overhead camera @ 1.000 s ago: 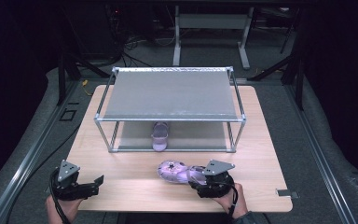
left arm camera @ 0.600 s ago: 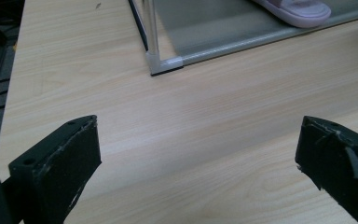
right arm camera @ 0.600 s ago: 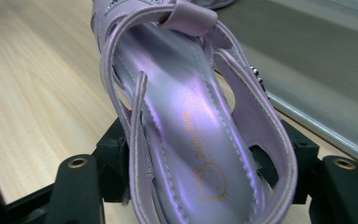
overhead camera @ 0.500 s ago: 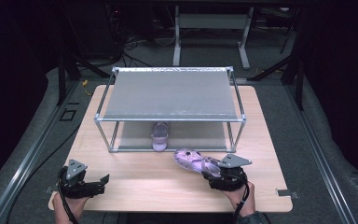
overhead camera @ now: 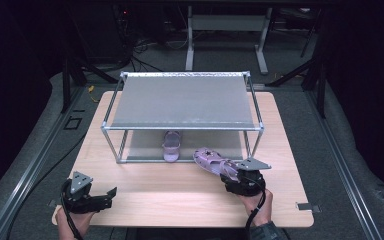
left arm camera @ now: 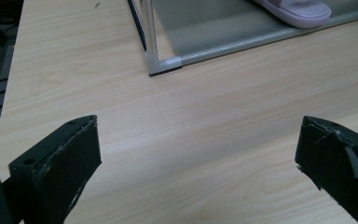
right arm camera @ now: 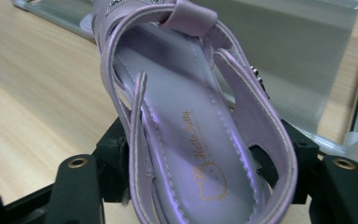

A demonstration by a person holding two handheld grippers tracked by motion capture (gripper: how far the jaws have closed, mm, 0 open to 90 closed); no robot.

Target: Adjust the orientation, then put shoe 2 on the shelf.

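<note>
Desk (overhead camera: pixel 180 195): we recorded a light wood top bearing a two-level rack, with both hand-held grippers at its near edge.
Rack (overhead camera: pixel 182 102): we logged a metal-framed shelf unit with grey panels, standing on the far half of the desk; its near left corner foot appeared in the left gripper view.
Sandal on rack (overhead camera: pixel 171 145): we found one lilac sandal lying on the lower shelf, near its middle, with one end at the near edge of that shelf.
Held sandal (overhead camera: pixel 214 162): we noted a matching lilac strapped sandal, held above the desk just in front of the rack's near right corner, its free end pointing far and left.
Right hand-held gripper (overhead camera: pixel 232 176): we saw it closed on the held sandal, the jaws pressing either side of the sole in the right gripper view; a hand held it from the near side.
Left hand-held gripper (overhead camera: pixel 109 195): we saw it at the near left of the desk, jaws spread wide with bare wood between them, holding nothing.
Insole mark (right arm camera: pixel 209 172): we read a gold cartoon print and script lettering on the held sandal's insole.
</note>
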